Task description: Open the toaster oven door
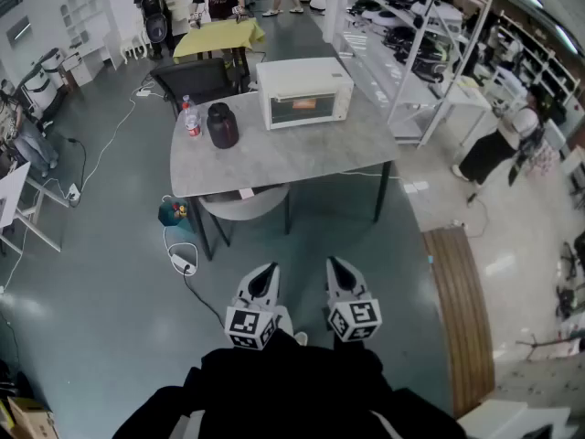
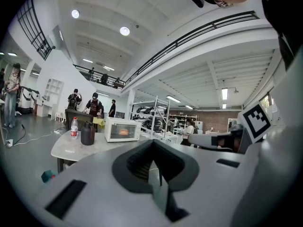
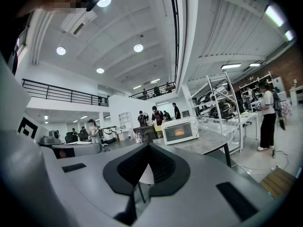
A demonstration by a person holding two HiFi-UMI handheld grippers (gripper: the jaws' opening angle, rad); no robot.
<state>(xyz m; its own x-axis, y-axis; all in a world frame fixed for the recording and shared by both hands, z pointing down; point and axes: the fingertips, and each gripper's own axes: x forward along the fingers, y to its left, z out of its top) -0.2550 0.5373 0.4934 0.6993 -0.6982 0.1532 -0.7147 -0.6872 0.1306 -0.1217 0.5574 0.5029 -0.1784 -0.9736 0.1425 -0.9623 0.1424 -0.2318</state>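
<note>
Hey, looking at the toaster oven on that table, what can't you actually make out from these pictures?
Toaster oven door handle: too small in all three views to place.
Orange shape behind its glass: too small to identify.
Bottle label: head view, too small to read.
Pale round thing under the table: head view, mostly hidden by the tabletop.

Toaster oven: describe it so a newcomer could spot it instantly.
Find the grey table on the open floor. At its far right sits the toaster oven: a white box with a glass door, unlike the dark jug and bottle left of it.
</note>
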